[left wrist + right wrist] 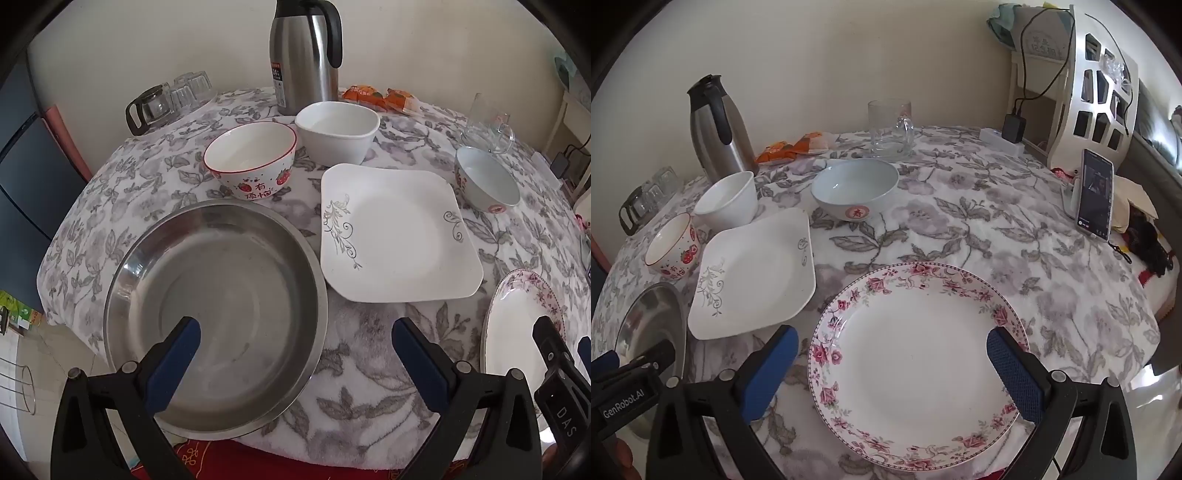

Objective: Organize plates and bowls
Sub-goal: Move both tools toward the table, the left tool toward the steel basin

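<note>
Left gripper [295, 332] tilted down, jaws wide, right gripper [892, 345] likewise

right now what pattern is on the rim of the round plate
Pink roses with a thin dotted edge around the round plate, seen best from the right wrist view.

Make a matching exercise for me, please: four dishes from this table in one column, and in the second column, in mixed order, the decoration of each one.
Column 1
1. square plate
2. round plate
3. small bowl at the left
4. pale blue bowl

Column 2
a. strawberries and a red rim
b. pink flowers around the border
c. grey leafy scrolls at two corners
d. a red round mark with one character on the side

Pairs: 1-c, 2-b, 3-a, 4-d
</note>
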`<state>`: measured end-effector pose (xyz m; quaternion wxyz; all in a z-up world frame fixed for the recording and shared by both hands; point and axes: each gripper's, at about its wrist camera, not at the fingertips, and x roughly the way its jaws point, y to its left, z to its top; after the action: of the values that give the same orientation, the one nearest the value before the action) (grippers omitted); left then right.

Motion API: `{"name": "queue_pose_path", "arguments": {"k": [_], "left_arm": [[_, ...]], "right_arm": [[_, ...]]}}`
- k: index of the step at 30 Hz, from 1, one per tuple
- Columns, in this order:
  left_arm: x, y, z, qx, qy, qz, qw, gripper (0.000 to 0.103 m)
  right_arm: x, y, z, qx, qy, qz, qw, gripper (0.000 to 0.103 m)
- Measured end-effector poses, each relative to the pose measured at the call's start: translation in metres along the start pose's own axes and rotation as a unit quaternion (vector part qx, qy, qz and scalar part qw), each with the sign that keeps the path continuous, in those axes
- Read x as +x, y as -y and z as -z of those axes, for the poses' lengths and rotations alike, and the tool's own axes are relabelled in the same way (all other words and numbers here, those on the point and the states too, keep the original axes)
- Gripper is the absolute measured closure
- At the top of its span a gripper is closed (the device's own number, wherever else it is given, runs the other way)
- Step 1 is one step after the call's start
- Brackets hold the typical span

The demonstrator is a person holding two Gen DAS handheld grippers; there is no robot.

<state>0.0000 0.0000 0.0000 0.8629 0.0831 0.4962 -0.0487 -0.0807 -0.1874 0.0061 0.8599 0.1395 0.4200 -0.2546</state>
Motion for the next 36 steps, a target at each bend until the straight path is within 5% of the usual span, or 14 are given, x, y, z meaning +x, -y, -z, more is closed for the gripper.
{"name": "queue_pose_path", "arguments": {"k": [36], "left_arm": [[0.016, -0.008, 0.009, 0.005, -0.060, -0.050, 0.9969, 0.000]], "right_arm": [[0.004, 0.003, 0.006, 0.000, -0.012, 0.014, 1.000, 0.000]]}}
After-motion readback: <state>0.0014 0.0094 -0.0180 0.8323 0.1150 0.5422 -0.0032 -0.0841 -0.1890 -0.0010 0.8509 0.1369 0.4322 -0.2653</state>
